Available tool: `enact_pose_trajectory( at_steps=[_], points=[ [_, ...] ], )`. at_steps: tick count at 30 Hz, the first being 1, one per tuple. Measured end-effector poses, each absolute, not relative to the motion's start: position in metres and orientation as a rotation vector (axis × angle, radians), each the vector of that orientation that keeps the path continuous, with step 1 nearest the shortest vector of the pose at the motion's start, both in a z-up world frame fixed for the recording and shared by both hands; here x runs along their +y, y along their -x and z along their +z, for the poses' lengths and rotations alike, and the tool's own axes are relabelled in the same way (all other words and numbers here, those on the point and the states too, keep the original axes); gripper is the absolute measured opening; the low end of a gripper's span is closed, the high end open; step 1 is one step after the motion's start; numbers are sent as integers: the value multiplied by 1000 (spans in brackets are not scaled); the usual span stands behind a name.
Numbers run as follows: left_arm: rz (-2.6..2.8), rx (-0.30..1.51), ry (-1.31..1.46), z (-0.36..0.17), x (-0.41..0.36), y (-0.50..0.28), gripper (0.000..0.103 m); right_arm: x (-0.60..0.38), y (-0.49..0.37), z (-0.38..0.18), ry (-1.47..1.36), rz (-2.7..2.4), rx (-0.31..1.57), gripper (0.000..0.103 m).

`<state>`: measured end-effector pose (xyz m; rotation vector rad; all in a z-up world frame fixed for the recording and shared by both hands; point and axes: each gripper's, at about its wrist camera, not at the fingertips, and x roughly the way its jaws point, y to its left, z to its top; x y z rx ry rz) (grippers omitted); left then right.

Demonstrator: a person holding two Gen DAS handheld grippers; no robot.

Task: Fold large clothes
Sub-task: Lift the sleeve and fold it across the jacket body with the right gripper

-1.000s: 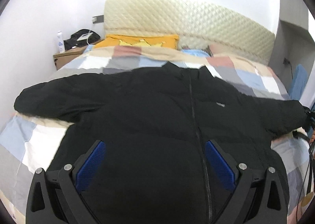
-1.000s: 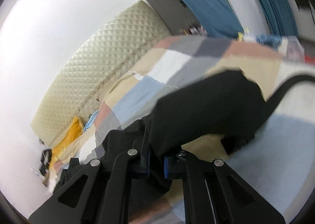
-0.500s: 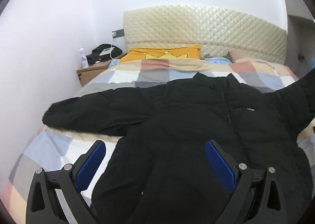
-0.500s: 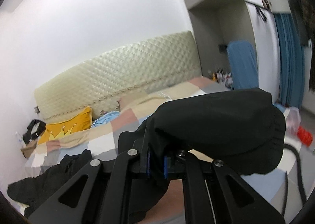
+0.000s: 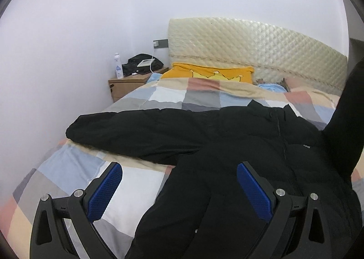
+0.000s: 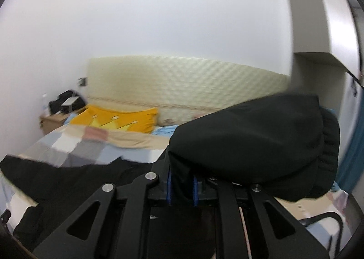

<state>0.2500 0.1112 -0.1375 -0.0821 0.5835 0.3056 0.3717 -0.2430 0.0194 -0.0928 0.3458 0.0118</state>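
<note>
A black padded zip-front jacket [image 5: 238, 156] lies spread, front up, on a bed covered by a patchwork quilt of blue, grey, white and peach squares [image 5: 75, 174], filling the centre and lower right of the left wrist frame. One of its sleeves [image 5: 127, 131] stretches flat across the quilt toward the left of the frame. The other sleeve [image 6: 254, 136] is lifted off the bed: in the left wrist view it rises along the right edge, and in the right wrist view it bulges across the centre right, its ribbed cuff at the far right.

The right tool [image 6: 182, 187] has its blue pads pinching a fold of that raised sleeve; its jaws are starting to open, with the cloth between them and the pads touching it.

The left tool [image 5: 179, 188] stands wide apart, gripping nothing, its blue pads [image 5: 104, 188] hovering above the jacket's lower body and the quilt.

Toward the top of the frame sit a cream quilted headboard [image 5: 254, 47], an orange-yellow cushion [image 5: 211, 72], and, at upper left, a wooden nightstand [image 5: 129, 87] bearing a white bottle [image 5: 118, 65] and a black bag [image 5: 143, 63].
</note>
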Motion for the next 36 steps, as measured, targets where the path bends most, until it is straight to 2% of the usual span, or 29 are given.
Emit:
enact_pose_trajectory(
  at_steps=[11, 19, 21, 24, 25, 26, 27, 31, 36],
  points=[
    [290, 584, 212, -141, 138, -237, 102, -86, -369, -109, 293, 296, 542, 15],
    [304, 607, 285, -153, 157, -245, 102, -53, -361, -181, 417, 372, 645, 16],
    [302, 623, 289, -158, 159, -249, 102, -54, -360, -192, 424, 388, 672, 20],
    [295, 619, 290, -160, 159, -250, 102, -56, -357, -200, 437, 432, 700, 39],
    [294, 617, 288, -160, 159, -251, 102, -57, -354, -201, 435, 456, 709, 56],
    [291, 616, 287, -161, 158, -251, 102, -55, -353, -201, 428, 481, 714, 80],
    [284, 617, 288, -161, 158, -252, 102, -56, -346, -198, 424, 526, 702, 87],
    [256, 626, 291, -162, 153, -256, 102, -64, -325, -187, 420, 597, 679, 88],
    [186, 642, 274, -161, 145, -263, 102, -120, -314, -169, 206, 548, 707, 88]
  ],
)
